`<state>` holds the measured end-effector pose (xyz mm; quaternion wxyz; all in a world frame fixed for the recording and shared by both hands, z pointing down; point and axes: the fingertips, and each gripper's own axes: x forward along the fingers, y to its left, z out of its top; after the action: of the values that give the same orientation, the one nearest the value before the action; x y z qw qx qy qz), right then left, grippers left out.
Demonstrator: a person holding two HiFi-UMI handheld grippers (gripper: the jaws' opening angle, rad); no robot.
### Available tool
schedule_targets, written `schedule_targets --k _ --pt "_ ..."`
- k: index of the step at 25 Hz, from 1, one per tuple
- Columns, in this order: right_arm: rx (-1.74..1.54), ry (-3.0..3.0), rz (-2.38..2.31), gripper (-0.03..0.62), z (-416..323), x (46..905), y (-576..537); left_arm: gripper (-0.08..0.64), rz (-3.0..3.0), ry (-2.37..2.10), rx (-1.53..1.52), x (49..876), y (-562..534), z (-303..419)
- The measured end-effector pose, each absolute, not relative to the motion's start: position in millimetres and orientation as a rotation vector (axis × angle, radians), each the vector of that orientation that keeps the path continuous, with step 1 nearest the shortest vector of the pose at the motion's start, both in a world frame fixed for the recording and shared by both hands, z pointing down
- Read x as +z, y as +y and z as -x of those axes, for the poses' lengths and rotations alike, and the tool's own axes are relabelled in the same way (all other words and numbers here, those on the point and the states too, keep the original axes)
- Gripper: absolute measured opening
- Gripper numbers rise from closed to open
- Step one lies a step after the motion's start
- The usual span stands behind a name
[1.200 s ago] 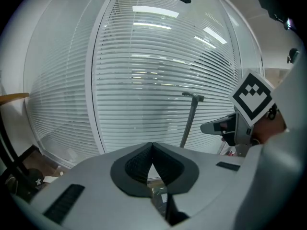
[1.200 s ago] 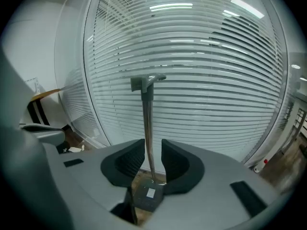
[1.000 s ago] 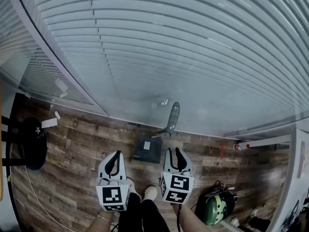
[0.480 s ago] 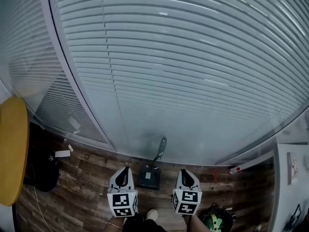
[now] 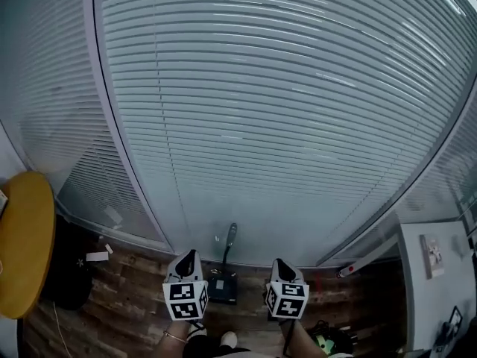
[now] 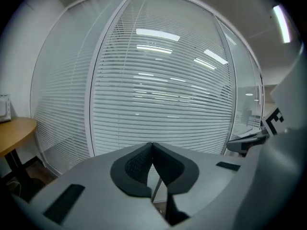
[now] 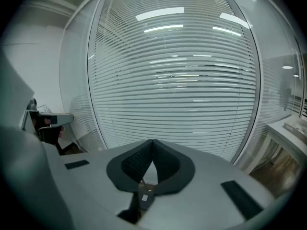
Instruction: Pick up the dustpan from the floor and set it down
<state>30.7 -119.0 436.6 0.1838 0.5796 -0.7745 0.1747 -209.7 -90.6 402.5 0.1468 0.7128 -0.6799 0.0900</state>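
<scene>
an office: glass partition (image 5: 195, 226) with slatted blinds (image 5: 298, 110), round yellow table (image 5: 26, 237).

Dark dustpan (image 5: 222, 288) sits on the floor (image 5: 134, 308), handle (image 5: 230, 239) upright.

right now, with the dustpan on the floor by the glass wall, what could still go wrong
1. The dustpan sits on the wood floor with its long handle standing upright by the glass wall. Whether the handle rests on the glass isn't clear, so it might tip or slide down.
2. The person's shoe is close behind it, so a step forward could knock it over.
</scene>
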Motion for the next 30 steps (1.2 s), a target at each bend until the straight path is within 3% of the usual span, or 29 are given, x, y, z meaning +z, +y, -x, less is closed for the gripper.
schedule_targets --k 15,30 --pt "0.427 -2.215 -1.685 0.032 -4.2 381.4 -101.4 0.017 -2.222 -1.87 0.201 345.8 -90.6 211.6" --pt "0.435 -2.149 -1.732 0.032 17.8 382.3 -71.3 0.017 -2.296 -1.759 0.207 354.2 -67.8 214.8"
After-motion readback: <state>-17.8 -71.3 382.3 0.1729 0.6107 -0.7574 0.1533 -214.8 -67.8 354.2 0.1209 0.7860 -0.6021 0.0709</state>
